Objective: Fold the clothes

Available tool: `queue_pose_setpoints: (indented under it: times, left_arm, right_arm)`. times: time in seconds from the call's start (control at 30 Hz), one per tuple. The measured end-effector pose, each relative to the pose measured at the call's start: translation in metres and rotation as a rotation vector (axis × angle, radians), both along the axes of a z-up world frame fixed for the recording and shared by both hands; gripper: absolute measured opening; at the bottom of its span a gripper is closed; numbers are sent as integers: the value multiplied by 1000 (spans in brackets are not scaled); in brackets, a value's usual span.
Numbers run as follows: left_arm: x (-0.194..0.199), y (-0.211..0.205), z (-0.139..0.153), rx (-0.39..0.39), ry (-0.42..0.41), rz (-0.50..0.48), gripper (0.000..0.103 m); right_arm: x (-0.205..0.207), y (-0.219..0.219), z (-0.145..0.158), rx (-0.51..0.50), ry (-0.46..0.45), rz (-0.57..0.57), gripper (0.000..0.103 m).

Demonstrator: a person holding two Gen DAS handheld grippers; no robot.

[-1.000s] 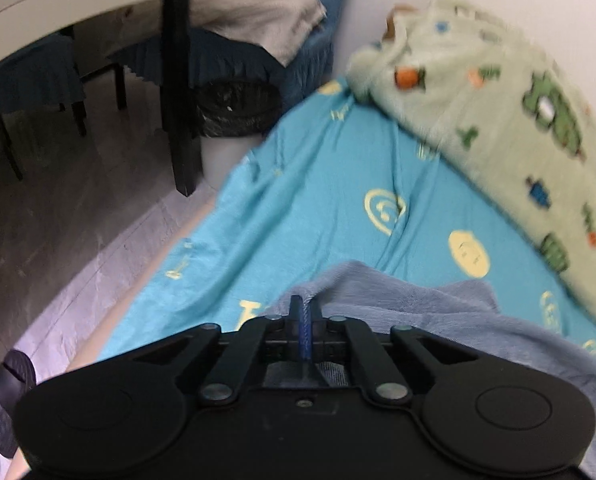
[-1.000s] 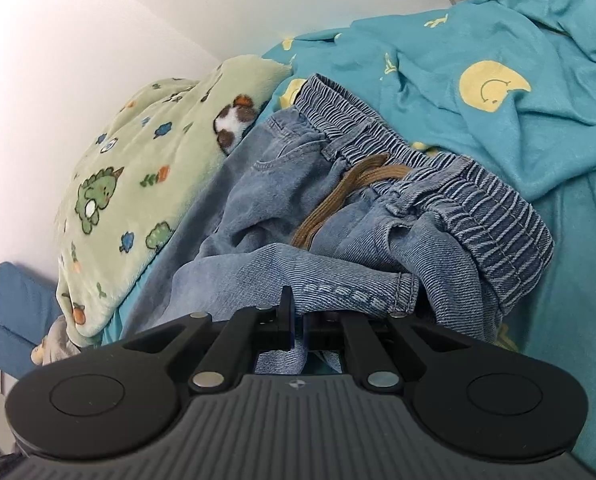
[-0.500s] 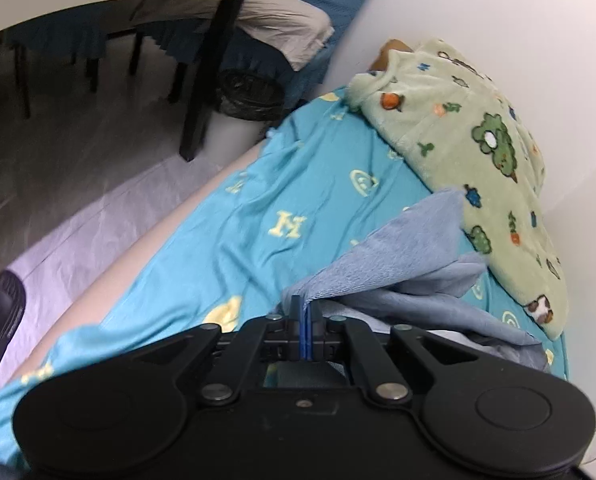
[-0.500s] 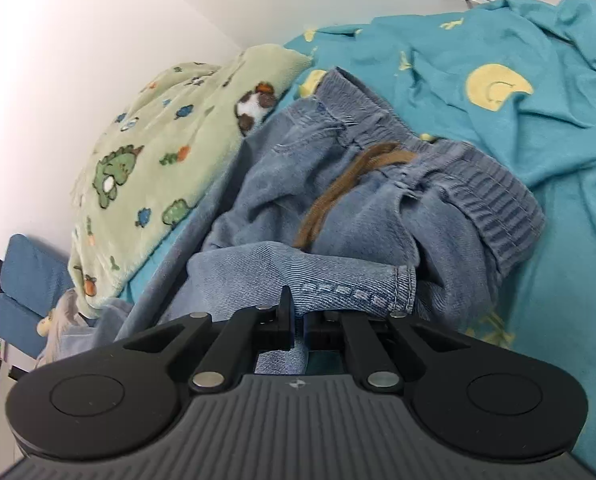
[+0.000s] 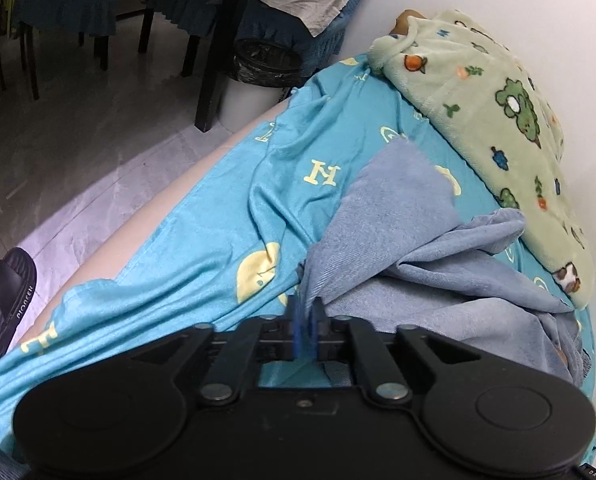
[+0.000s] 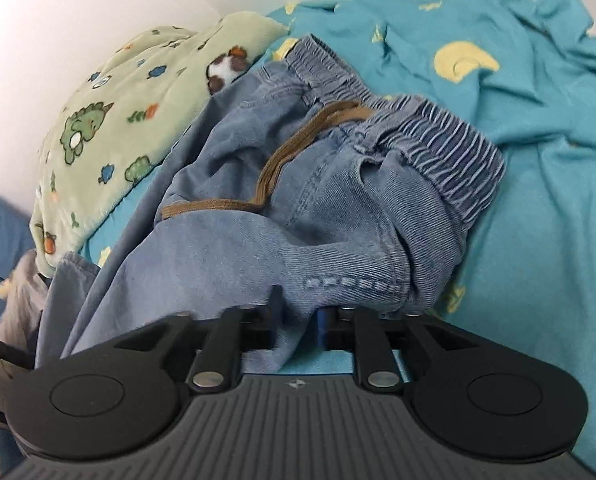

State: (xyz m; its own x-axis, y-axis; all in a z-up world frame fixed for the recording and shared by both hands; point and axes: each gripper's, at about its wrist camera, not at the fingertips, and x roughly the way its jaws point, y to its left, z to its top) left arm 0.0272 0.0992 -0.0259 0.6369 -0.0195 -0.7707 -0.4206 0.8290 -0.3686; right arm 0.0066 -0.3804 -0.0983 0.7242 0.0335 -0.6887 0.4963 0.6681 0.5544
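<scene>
— Where are the jeans?

— The light-blue jeans lie bunched on the bed's teal sheet, elastic waistband toward the far end, a brown drawstring trailing across the front. They touch the green dinosaur blanket along the wall side.

— And your claws?

— My left claw is clamped on a thin fold of the denim; a leg panel rises from it, pale inner face showing. My right claw has its fingers apart, with a hem edge of the jeans draped between them; I can't tell whether either finger presses it.

— Anything beyond the bed?

— From my left view, a black slipper on the floor, a lined waste bin by the bed's corner, and dark chair legs.
</scene>
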Motion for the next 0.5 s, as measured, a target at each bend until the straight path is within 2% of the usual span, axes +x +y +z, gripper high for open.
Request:
queue_pose_setpoints:
  times: [0.07, 0.13, 0.23, 0.37, 0.5]
  left_arm:
    - [0, 5, 0, -20, -5, 7, 20]
    - [3, 11, 0, -60, -7, 23, 38]
    - [9, 21, -3, -147, -9, 43, 39]
    - [18, 40, -4, -308, -28, 92, 39]
    - [38, 56, 7, -348, -63, 90, 40]
  right_arm:
    - [-3, 2, 3, -17, -16, 3, 38]
    - [-8, 4, 10, -57, -35, -4, 39]
    - [-13, 2, 13, -75, -62, -34, 40]
    - [-16, -7, 8, 5, -76, -71, 41]
    - [-16, -10, 6, 44, -81, -93, 42]
